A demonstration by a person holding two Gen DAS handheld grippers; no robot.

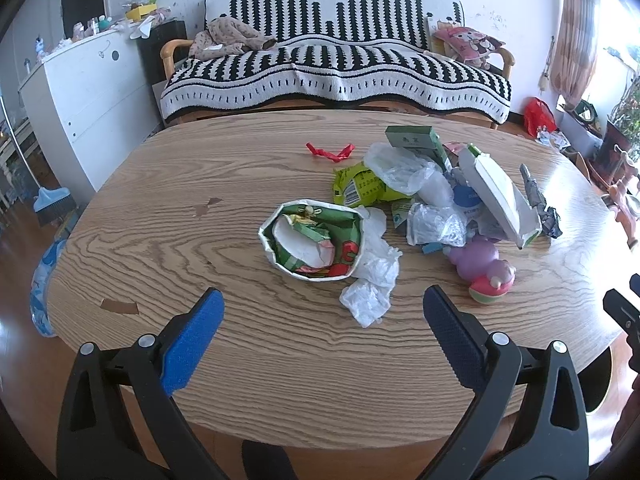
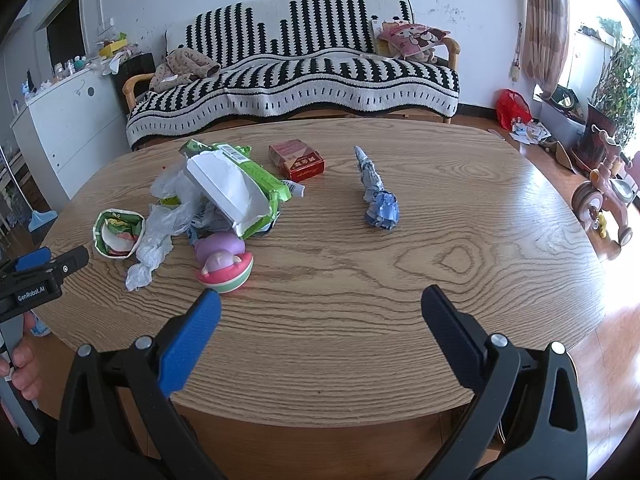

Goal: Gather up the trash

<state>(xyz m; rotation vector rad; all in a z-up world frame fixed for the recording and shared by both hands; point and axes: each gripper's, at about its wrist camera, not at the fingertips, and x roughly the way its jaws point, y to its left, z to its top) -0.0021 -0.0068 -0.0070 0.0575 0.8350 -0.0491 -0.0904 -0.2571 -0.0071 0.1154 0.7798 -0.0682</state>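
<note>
While both tools hang with jaws apart and empty over the near edge of the table (image 2: 400, 280), collecting looks not yet begun: the left tool (image 1: 322, 312) must reach forward to the crumpled paper cup (image 1: 312, 240) mid-table, the right tool (image 2: 320, 312) to the twisted wrapper (image 2: 378, 196) beyond.

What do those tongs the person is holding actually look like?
Both the left tongs and the right tongs are black plastic clamps with silver rivets and textured blue pads inside each finger. White lettering reading GenRobot.AI marks the left one's side.
</note>
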